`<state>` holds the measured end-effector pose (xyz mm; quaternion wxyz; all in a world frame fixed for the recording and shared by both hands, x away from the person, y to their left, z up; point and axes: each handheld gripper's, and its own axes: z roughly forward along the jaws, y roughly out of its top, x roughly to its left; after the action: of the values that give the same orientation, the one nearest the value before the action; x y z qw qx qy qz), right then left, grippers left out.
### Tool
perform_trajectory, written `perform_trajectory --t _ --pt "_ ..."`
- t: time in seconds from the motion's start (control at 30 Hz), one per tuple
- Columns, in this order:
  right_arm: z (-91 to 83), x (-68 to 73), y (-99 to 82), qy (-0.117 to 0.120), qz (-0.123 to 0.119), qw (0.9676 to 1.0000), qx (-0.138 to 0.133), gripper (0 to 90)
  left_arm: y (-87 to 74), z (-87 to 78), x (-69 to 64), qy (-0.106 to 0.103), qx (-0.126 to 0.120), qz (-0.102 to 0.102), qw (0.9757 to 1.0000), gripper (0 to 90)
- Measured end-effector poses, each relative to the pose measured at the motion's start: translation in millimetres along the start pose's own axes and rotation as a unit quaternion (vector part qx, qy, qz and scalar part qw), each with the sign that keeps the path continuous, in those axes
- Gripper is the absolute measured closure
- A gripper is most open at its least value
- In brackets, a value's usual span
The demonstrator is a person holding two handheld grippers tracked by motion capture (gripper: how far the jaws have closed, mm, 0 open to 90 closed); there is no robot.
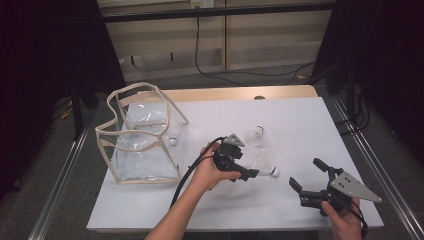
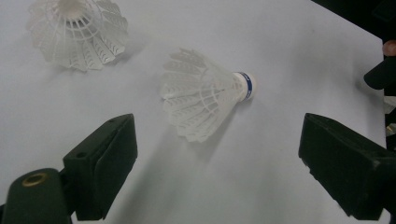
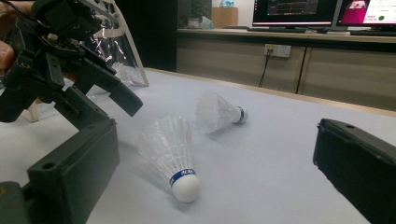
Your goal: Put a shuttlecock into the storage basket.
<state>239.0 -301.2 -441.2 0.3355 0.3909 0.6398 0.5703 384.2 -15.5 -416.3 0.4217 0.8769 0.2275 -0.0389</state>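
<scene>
White table top (image 1: 280, 200), person working from the near edge with a gripper in each hand.

Left gripper (image 2: 212, 175): jaws spread wide, nothing between them. It hangs just above the near shuttlecock (image 2: 201, 98), which lies on its side on the sheet, cork with blue band pointing away from the feather skirt. In the high view the left gripper (image 1: 239, 170) sits mid-table, held in the left hand (image 1: 210, 172), beside that shuttlecock (image 1: 267, 167).

Second shuttlecock (image 2: 77, 30) lies a little farther off, also on its side; in the high view (image 1: 256, 135) it is between the near one and the bag.

Right gripper (image 1: 307, 175): jaws wide apart, empty, low over the table near the front right, well apart from both shuttlecocks. Its own view looks toward the near shuttlecock (image 3: 173, 154), cork facing the camera.

Clear plastic bag (image 1: 142, 135) with beige trim stands open at the left of the table; a small white object shows through its wall, too small to identify
</scene>
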Motion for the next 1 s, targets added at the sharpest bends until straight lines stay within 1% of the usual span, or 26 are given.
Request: perform_trajectory --t 0.1,0.17,0.23,0.33,0.53,0.57,0.73,0.83,0.87,0.93,1.0 --pt "0.0 -0.6 -0.2 0.000 0.000 1.0000 -0.001 0.2 -0.3 3.0 -0.4 -0.004 0.000 0.001 1.0000 15.0" --pt "-0.3 -0.9 -0.2 -0.001 0.001 1.0000 -0.001 0.2 -0.3 4.8 0.1 -0.004 0.002 0.009 0.9999 16.4" --pt "-0.4 -0.9 -0.1 -0.001 0.001 1.0000 -0.001 0.2 -0.5 7.3 0.3 -0.005 0.001 0.008 1.0000 18.1" --pt "0.0 -0.7 -0.2 -0.001 0.001 1.0000 0.000 0.2 -0.7 10.1 1.5 -0.006 0.002 0.008 1.0000 22.2" --pt "-0.2 -1.0 -0.2 -0.001 0.000 1.0000 0.001 0.2 -0.6 15.3 2.0 -0.006 0.007 0.015 0.9999 29.5" --pt "-0.1 -1.1 -0.2 -0.002 0.001 1.0000 0.000 0.2 -0.4 16.5 2.0 -0.007 0.007 0.019 0.9998 30.0" --pt "-0.2 -1.0 -0.2 -0.001 0.001 1.0000 0.000 0.2 1.1 21.8 1.9 -0.016 0.007 0.017 0.9997 36.3" --pt "-0.4 -1.1 -0.2 -0.002 0.001 1.0000 0.000 0.2 1.3 24.9 2.8 -0.025 0.006 0.015 0.9996 42.5" --pt "-0.4 -1.2 -0.2 -0.002 0.001 1.0000 0.000 0.3 1.3 26.1 3.1 -0.028 0.004 0.016 0.9995 43.3" --pt "-0.3 -1.4 -0.2 -0.003 0.002 1.0000 -0.001 0.2 1.1 27.9 3.2 -0.033 0.009 0.018 0.9992 45.5" --pt "-0.3 -1.4 -0.2 -0.003 0.001 1.0000 0.000 0.2 0.7 29.6 2.7 -0.036 0.006 0.018 0.9992 47.2"
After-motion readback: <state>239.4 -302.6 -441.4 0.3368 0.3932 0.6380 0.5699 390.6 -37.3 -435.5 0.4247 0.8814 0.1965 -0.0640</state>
